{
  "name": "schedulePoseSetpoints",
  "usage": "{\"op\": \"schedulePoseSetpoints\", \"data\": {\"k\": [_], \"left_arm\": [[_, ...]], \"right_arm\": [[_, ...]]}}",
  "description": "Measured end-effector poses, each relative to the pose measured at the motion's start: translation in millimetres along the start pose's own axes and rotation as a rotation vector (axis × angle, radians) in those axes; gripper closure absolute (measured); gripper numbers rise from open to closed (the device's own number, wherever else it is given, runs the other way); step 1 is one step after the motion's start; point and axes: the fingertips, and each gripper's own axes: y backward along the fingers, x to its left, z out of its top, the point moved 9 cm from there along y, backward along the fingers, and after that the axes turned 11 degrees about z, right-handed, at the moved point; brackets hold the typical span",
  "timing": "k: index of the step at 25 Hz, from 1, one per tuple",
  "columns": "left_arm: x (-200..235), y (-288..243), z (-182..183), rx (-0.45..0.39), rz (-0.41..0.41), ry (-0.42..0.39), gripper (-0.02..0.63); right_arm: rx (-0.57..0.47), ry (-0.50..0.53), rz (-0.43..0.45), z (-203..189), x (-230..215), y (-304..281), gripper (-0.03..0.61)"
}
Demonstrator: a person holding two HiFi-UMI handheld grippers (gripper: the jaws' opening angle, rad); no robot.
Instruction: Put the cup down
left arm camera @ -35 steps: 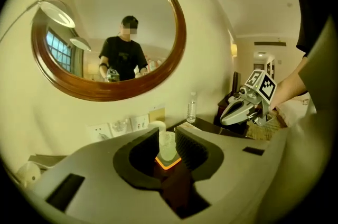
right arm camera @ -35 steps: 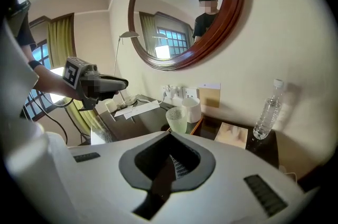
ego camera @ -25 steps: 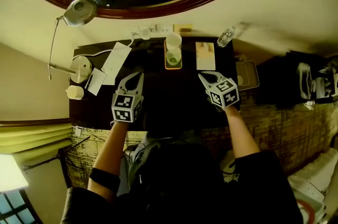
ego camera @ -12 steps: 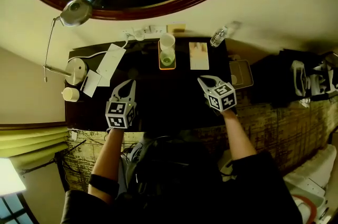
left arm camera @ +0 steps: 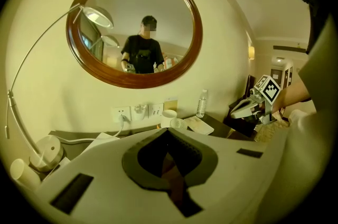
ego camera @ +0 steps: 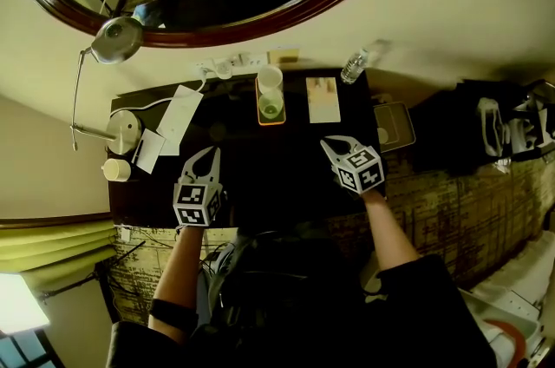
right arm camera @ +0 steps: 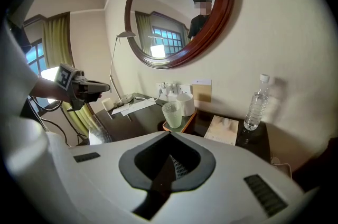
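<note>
Both grippers have drawn back a little from the tray since the earlier frame. The left gripper (ego camera: 209,153) has its jaws pressed together, with nothing between them. The right gripper (ego camera: 329,143) is the same, closed and empty. The glass cup (right arm camera: 171,113) stands upright on the orange tray (ego camera: 270,122), well ahead of the right jaws and slightly to their left, just beside a white mug (right arm camera: 185,103). From the left jaws it is ahead and to the right, well apart.
</note>
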Motion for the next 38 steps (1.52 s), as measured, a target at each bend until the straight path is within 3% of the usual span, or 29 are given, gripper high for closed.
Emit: {"op": "schedulePoseSetpoints", "data": {"k": [12, 16, 20, 25, 38], "left_arm": [[1, -7, 5, -0.007, -0.006, -0.025, 0.612], [-3, -10, 12, 0.002, -0.04, -0.034, 0.612], [-3, -16, 14, 0.007, -0.061, -0.048, 0.612], [3, -26, 12, 0.015, -0.075, -0.063, 0.613], [10, -49, -9, 0.044, -0.089, -0.062, 0.613]], "right_arm": [[0.043, 0.026, -0.033, 7, 3, -21, 0.543], [0.062, 0.026, -0.022, 15, 9, -37, 0.428], [0.068, 0.047, -0.029, 14, 2, -67, 0.245], [0.073, 0.07, -0.048, 25, 0, -112, 0.111], [0.033, 0.022, -0.122, 55, -19, -196, 0.087]]}}
